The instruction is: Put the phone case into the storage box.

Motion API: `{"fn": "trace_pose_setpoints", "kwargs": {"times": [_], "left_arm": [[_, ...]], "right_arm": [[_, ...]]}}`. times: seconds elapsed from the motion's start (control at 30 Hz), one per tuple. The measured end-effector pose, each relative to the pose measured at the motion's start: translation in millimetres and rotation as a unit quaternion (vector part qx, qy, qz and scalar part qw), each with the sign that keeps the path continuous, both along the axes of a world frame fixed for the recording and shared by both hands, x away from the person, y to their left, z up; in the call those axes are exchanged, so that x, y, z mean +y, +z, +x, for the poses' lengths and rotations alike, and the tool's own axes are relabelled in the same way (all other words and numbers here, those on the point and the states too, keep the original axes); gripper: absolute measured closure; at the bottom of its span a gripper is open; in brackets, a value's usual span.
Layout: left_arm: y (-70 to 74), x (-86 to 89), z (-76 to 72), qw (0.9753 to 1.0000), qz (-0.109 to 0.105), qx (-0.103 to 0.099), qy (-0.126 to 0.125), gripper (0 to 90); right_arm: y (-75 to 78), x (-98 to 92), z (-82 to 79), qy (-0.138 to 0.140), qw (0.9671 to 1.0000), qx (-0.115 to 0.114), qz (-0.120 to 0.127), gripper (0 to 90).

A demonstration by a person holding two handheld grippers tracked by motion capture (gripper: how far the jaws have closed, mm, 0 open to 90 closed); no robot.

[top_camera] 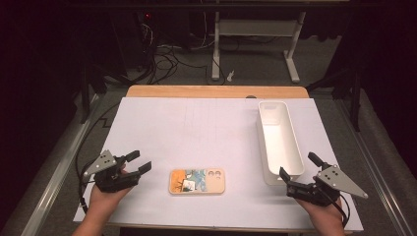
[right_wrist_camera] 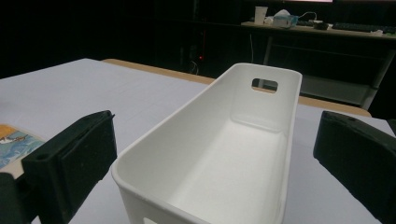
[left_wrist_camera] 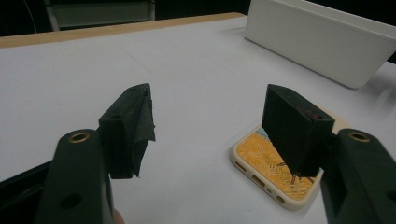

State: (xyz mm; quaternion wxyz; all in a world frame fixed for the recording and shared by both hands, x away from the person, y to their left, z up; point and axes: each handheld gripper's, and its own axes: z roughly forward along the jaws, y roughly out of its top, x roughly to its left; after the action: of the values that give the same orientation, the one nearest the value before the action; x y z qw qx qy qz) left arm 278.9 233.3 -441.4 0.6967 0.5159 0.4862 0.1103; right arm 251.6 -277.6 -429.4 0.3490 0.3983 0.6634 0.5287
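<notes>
A phone case (top_camera: 197, 181) with an orange and blue picture lies flat near the table's front edge, between the two grippers. My left gripper (top_camera: 138, 162) is open a short way to its left, and its far jaw partly covers the phone case (left_wrist_camera: 266, 161) in the left gripper view. A long white bin (top_camera: 278, 140) stands empty on the right half of the table. My right gripper (top_camera: 299, 166) is open at the bin's near end. In the right gripper view the bin (right_wrist_camera: 224, 154) sits between the spread jaws, and a corner of the phone case (right_wrist_camera: 11, 142) shows at the left.
The table carries a white sheet (top_camera: 196, 128) with a wooden edge (top_camera: 216, 91) at the back. Beyond it are cables (top_camera: 162, 59) on the floor and a white desk frame (top_camera: 255, 44). The room around is dark.
</notes>
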Motion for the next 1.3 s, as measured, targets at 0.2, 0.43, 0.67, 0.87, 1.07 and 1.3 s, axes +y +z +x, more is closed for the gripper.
{"fn": "trace_pose_setpoints", "kwargs": {"times": [0.2, 0.43, 0.67, 0.87, 1.07, 1.3], "left_arm": [[-0.1, -1.6, -1.7, 1.0000, 0.001, -0.001, -0.005, 42.9], [-0.2, -3.9, -2.3, 1.0000, -0.005, 0.001, 0.001, 51.4], [-1.5, -7.3, -2.3, 0.9999, -0.005, 0.008, -0.006, 60.6], [-4.3, -14.5, -4.1, 0.9998, 0.009, 0.010, -0.013, 70.8], [-6.8, -26.3, -6.9, 0.9994, 0.017, 0.018, -0.024, 76.3], [-6.8, -38.3, -10.2, 0.9985, 0.015, 0.028, -0.045, 83.3]], "right_arm": [[-0.6, 0.4, 0.4, 0.001, 1.0000, 0.001, -0.001, 0.2], [-0.9, 0.1, 0.6, -0.002, 1.0000, 0.003, 0.000, 0.2], [-0.9, -0.7, 0.7, -0.006, 1.0000, 0.003, 0.002, 0.3], [-0.9, -0.5, 0.7, -0.006, 1.0000, 0.002, 0.001, 0.3], [-1.2, 0.2, 0.7, -0.003, 1.0000, 0.002, -0.001, 0.3], [-1.1, 1.1, 0.8, -0.001, 1.0000, 0.000, -0.004, 0.4]]}}
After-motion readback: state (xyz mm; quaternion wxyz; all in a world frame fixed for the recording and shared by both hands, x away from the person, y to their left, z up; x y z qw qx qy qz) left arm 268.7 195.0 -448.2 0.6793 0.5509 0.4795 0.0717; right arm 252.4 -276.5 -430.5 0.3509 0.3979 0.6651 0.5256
